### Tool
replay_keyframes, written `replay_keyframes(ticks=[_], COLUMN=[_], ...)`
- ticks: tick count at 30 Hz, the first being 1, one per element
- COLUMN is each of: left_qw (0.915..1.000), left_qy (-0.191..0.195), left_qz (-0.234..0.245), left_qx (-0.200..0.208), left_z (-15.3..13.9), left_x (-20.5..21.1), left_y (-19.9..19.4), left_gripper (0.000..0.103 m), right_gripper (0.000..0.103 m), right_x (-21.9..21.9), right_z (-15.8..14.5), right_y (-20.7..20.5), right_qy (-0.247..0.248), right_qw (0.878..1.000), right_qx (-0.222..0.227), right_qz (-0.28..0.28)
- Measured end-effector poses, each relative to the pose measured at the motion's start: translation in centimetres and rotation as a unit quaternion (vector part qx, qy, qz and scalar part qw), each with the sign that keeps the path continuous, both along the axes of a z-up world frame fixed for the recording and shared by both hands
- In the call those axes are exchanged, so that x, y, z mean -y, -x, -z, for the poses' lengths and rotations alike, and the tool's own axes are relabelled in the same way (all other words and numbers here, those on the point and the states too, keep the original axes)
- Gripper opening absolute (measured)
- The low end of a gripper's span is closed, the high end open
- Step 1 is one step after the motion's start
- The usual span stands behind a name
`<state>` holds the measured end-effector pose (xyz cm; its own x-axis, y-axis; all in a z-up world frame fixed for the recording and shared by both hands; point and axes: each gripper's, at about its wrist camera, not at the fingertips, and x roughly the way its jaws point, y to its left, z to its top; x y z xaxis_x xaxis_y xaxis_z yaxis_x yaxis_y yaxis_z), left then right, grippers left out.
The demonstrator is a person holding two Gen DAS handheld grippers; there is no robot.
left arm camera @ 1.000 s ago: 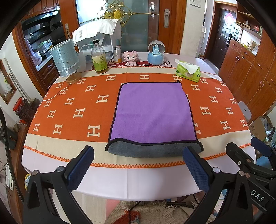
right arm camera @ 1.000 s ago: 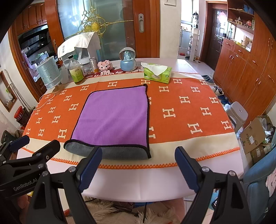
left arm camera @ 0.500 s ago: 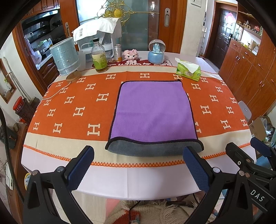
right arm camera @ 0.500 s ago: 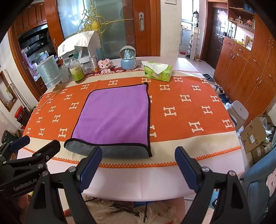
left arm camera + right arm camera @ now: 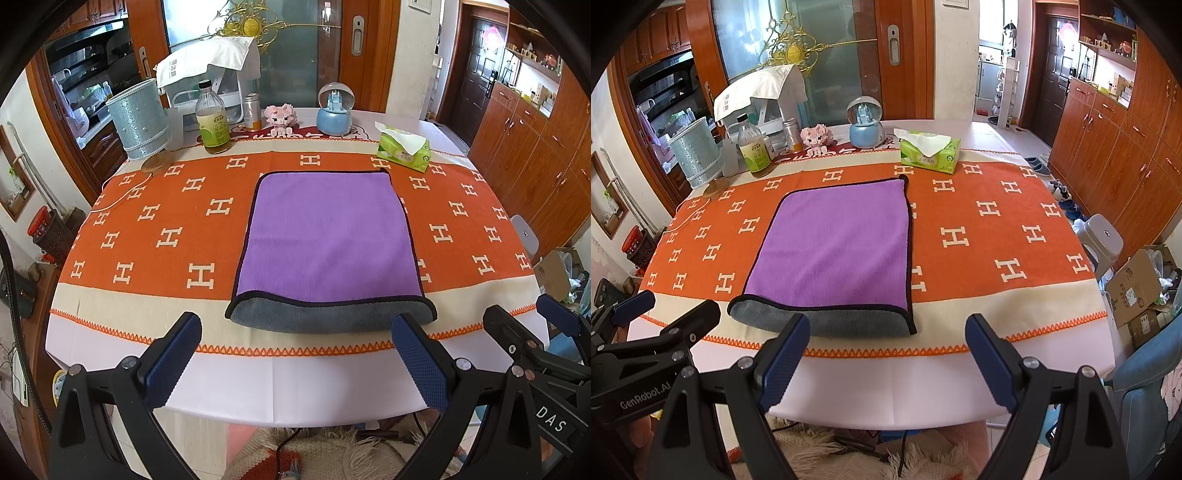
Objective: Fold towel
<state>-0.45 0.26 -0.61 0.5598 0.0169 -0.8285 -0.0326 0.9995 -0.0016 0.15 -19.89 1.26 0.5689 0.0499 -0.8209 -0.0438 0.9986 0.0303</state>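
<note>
A purple towel [image 5: 328,236] with black trim lies folded on the orange tablecloth, its grey underside [image 5: 325,317] showing along the near edge. It also shows in the right wrist view [image 5: 834,243]. My left gripper [image 5: 295,354] is open and empty, held off the table's near edge, in front of the towel. My right gripper [image 5: 886,354] is open and empty, also off the near edge, in front of the towel's right corner. Each gripper shows at the edge of the other's view.
At the table's back stand a silver bin [image 5: 140,122], a bottle [image 5: 212,122], a pink toy [image 5: 280,118], a snow globe [image 5: 334,110] and a green tissue pack [image 5: 404,151]. A stool [image 5: 1102,236] and cardboard boxes [image 5: 1137,291] stand right of the table.
Both grippers have drifted slightly; the towel sits a touch farther in the views. The towel has not moved on the table and both grippers stay open.
</note>
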Motion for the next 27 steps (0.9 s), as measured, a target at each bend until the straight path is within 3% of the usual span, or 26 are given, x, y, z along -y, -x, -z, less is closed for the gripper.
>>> replay_keyframes(ticks=[27], left_qw=[1.0], left_qy=[-0.001], left_qz=[0.0], left_qx=[-0.001], left_z=[0.09], left_x=[-0.12], left_y=[-0.11], left_gripper=[0.102], right_gripper=[0.087], right_x=[-0.26], right_z=[-0.28], right_y=[0.12], right_qy=[0.001], right_qw=[1.0], right_qx=[-0.001], right_qz=[0.0])
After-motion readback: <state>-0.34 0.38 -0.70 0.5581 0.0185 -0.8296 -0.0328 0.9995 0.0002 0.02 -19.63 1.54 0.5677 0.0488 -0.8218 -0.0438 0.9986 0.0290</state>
